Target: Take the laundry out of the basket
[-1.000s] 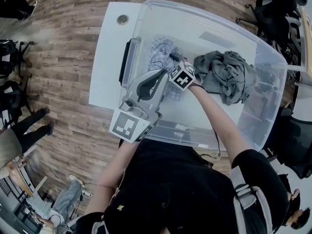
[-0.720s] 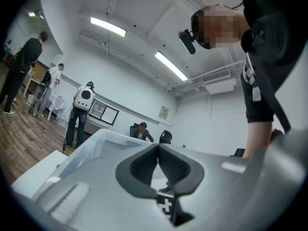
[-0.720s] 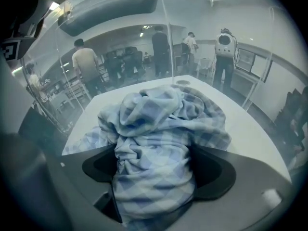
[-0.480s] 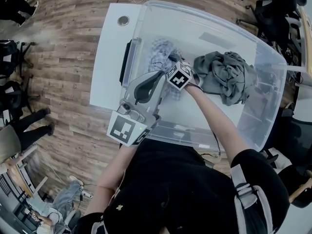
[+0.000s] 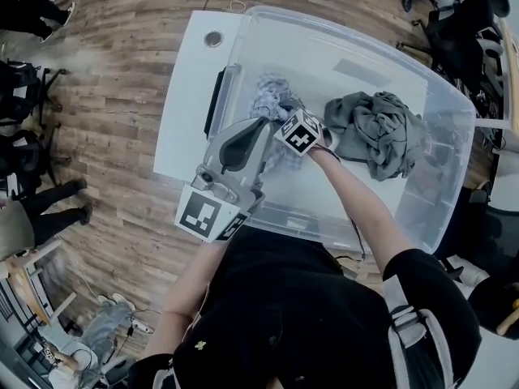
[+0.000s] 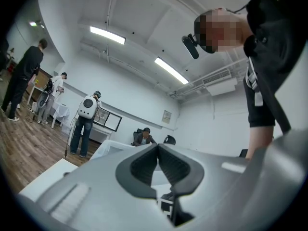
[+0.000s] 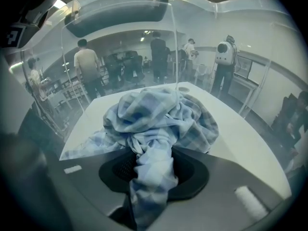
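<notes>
A clear plastic basket [image 5: 442,116] stands on a white table [image 5: 188,96]. Inside it lie a blue checked cloth [image 5: 271,92] at the left and a crumpled grey garment [image 5: 377,128] at the right. My right gripper [image 5: 285,113] reaches down into the basket, and its jaws are closing on a bunched fold of the checked cloth [image 7: 154,114], which fills the gap of the right gripper [image 7: 153,170]. My left gripper [image 5: 258,128] hovers over the basket's near left wall. In its own view the left gripper [image 6: 158,148] is shut and empty, pointing up into the room.
A black handle [image 5: 215,100] sits on the basket's left wall. The table has a round hole [image 5: 214,38] near its far corner. People stand on the wooden floor [image 5: 105,136] at the left; office chairs [image 5: 458,23] crowd the far right.
The right gripper's jaws have closed in on the checked cloth, which is bunched up higher now. The left gripper has barely moved.
</notes>
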`<control>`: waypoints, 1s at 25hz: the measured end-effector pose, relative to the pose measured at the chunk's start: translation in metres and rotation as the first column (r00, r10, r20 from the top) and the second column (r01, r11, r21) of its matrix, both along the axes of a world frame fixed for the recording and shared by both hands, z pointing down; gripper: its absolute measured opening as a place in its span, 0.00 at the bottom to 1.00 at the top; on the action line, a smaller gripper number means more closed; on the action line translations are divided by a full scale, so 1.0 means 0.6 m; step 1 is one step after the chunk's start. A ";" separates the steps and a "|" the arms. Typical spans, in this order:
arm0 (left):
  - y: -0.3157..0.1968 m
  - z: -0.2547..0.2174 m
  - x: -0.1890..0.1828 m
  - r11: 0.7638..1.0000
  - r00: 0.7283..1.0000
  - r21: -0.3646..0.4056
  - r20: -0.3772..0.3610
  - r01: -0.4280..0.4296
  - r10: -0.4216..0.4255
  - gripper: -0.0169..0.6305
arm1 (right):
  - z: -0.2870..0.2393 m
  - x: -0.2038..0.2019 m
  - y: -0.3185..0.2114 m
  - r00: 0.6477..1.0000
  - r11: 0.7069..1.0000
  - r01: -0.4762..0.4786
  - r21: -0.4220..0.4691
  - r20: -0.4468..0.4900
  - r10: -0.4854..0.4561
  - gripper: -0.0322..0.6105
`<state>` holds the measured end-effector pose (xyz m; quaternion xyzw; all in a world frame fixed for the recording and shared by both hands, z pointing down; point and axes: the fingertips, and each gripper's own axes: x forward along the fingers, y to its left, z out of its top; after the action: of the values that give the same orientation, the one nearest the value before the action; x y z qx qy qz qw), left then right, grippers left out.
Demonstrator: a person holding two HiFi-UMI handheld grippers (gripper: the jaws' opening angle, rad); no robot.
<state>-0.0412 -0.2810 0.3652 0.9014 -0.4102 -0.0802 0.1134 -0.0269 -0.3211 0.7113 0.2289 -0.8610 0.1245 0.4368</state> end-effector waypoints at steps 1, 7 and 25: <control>0.002 -0.001 -0.002 1.000 1.000 0.002 0.001 0.004 -0.004 0.04 | -0.003 0.000 0.000 1.000 1.000 -0.002 0.001 0.002 0.002 0.28; 0.012 -0.006 -0.015 1.000 1.000 0.008 -0.001 0.029 -0.029 0.04 | -0.034 0.005 0.001 1.000 0.999 -0.010 0.033 0.018 0.010 0.27; 0.048 -0.052 -0.028 0.991 0.995 0.090 -0.019 0.096 -0.095 0.04 | -0.240 0.034 -0.005 0.955 0.979 -0.166 0.120 0.268 0.129 0.26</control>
<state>-0.0581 -0.2524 0.3341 0.8842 -0.4481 -0.1107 0.0714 -0.0062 -0.3241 0.5672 0.3048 -0.8978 0.1242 0.2928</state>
